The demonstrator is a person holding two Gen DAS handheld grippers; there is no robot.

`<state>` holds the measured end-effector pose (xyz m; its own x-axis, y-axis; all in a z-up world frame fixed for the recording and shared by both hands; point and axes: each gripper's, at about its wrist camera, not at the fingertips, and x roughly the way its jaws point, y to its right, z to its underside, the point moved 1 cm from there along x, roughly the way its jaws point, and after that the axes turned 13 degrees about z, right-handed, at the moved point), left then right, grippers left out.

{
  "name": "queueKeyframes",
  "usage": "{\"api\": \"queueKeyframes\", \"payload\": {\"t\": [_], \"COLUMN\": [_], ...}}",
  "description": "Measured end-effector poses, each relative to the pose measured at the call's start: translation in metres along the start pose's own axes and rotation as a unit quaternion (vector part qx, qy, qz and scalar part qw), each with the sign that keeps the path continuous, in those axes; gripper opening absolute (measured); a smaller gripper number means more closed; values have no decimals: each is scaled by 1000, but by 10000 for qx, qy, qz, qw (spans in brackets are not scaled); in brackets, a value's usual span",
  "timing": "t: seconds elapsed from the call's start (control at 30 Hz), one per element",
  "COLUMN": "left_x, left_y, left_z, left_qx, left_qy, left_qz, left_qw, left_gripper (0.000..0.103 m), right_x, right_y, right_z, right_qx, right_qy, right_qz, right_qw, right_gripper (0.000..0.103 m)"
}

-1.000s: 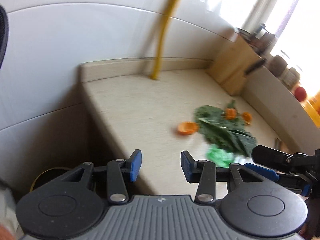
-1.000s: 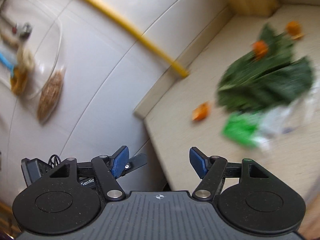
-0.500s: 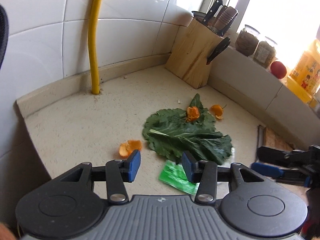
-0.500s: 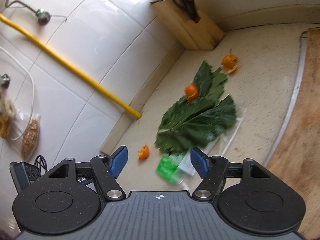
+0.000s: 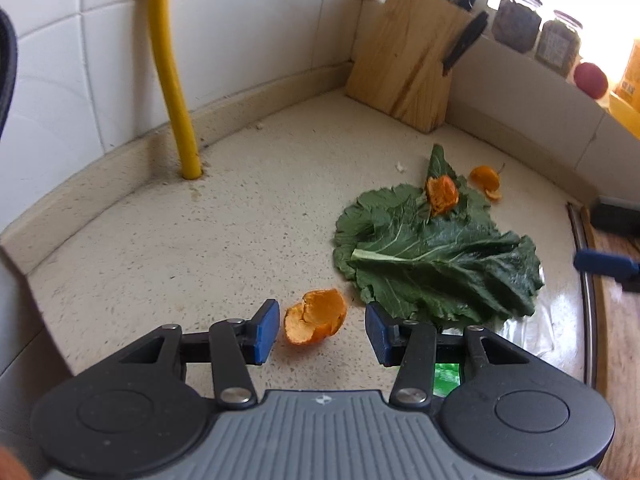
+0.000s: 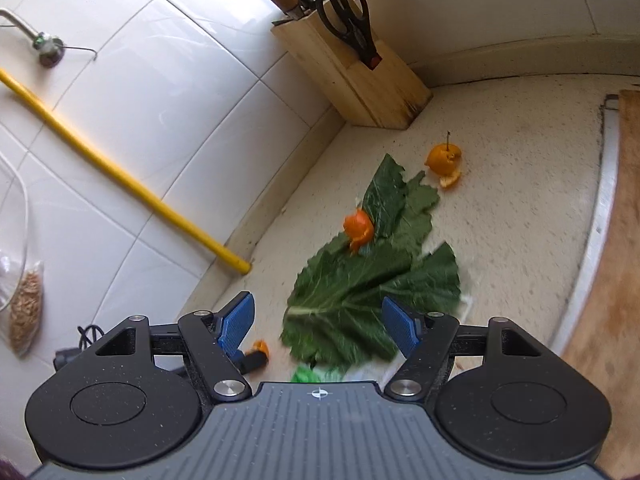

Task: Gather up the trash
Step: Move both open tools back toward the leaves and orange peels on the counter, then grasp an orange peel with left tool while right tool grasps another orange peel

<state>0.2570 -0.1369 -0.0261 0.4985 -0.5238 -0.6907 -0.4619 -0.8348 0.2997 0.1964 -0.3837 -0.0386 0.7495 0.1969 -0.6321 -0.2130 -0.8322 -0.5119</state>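
Left wrist view showed the left gripper (image 5: 322,330) spread wide and holding nothing, its blue pads flanking a curled orange peel (image 5: 315,317) that lay on the speckled countertop (image 5: 160,248) between them, apart from both pads. Just to the right of the peel lay a large green leaf (image 5: 440,264), its pale midrib running roughly left to right with the stem end pointing left toward the peel. A second peel piece (image 5: 441,195) sat on the leaf's far tip, and a third (image 5: 486,179) lay on the counter just beyond it, near the wooden knife block (image 5: 408,64). A green wrapper (image 5: 446,374) showed behind the right finger.

From the right wrist, the right gripper (image 6: 318,326) was likewise wide open and empty, poised over the stem end of the leaf (image 6: 360,300), whose long axis ran away toward the knife block (image 6: 360,80).
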Motion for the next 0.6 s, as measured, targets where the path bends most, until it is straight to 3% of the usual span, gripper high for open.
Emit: {"api": "queueKeyframes", "payload": {"t": [0.33,0.5,0.6], "left_x": [4,6,7], "left_y": [-11,-14,-17], "left_z": [4,1,-1], "left_qx": [281,210,138], "left_qy": [18,97,114], "left_qz": [-51,18,75], "left_qw": [9996,9997,9998], "left_gripper": [42,22,21], "right_x": [39,59,71], "right_y": [-15,-33,-40], "right_z": [-23,-34,-39], "right_qx": [-228,-971,-1269], "right_qy": [-101,41,60], "right_qz": [218,571,682], "right_qw": [9995,9936,9895], "right_gripper": [77,77,77]}}
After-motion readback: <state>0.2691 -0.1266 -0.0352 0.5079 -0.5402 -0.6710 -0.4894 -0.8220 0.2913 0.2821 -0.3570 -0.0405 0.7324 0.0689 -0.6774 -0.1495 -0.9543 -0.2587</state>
